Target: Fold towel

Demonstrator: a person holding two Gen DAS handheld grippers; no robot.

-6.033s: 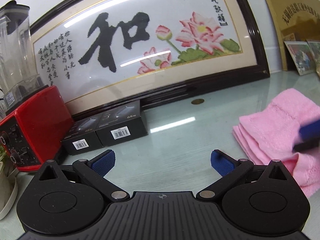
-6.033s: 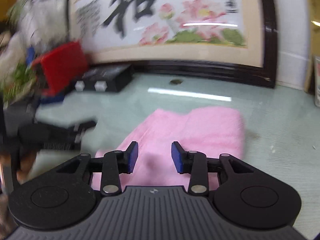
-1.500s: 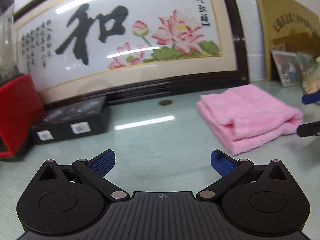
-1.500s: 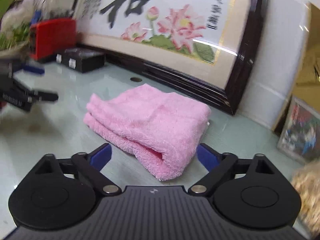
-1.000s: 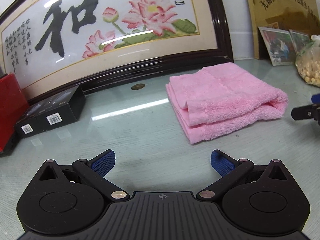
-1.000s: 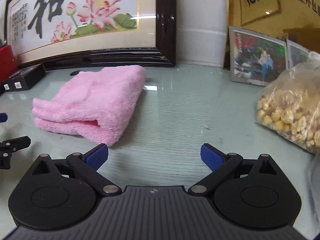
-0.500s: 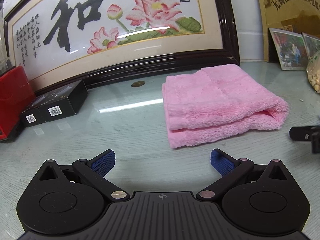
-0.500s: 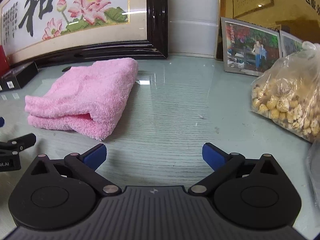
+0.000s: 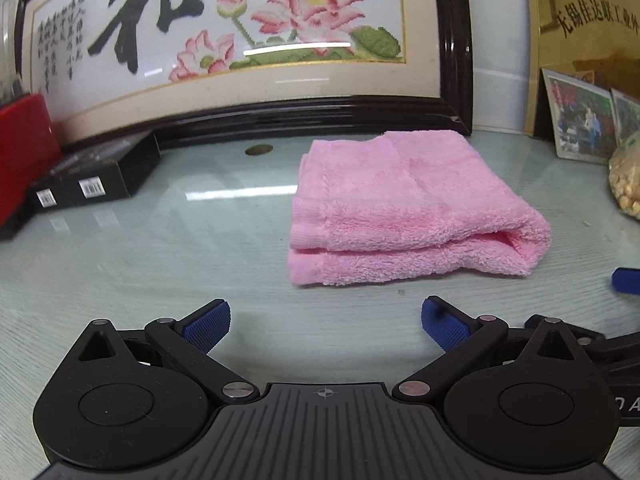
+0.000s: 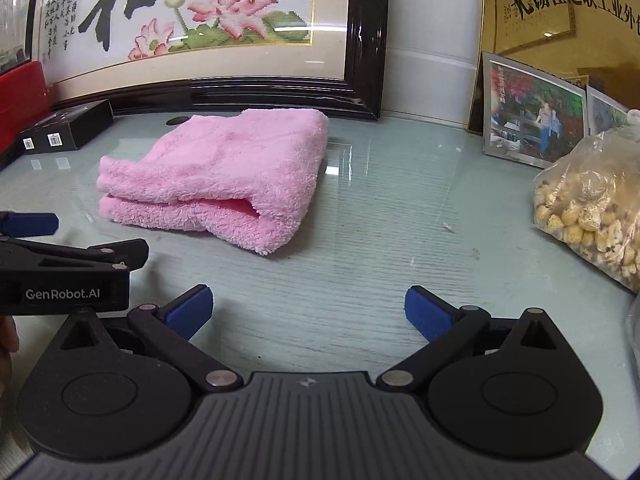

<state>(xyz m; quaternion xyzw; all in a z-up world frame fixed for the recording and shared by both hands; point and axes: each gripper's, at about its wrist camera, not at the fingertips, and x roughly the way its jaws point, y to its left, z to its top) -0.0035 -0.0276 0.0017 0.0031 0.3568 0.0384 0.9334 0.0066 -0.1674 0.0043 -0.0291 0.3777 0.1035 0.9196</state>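
Note:
A pink towel (image 9: 404, 204) lies folded into a thick square on the glass table top (image 9: 160, 248), with its layered open edges facing me. It also shows in the right wrist view (image 10: 224, 176). My left gripper (image 9: 325, 326) is open and empty, a short way in front of the towel. My right gripper (image 10: 308, 312) is open and empty, in front of the towel and to its right. The two grippers are side by side; the left one shows at the left edge of the right wrist view (image 10: 28, 224).
A large framed embroidery (image 9: 224, 40) leans against the wall behind the towel. Black boxes (image 9: 92, 176) and a red appliance (image 9: 20, 148) stand at the left. A coin (image 9: 259, 149) lies near the frame. Photo frames (image 10: 532, 116) and a plastic bag of snacks (image 10: 592, 204) are at the right.
Six seconds ago my right gripper was nearly shut over the towel; it has opened and drawn back. Both grippers pulled away, and the towel now lies folded on its own.

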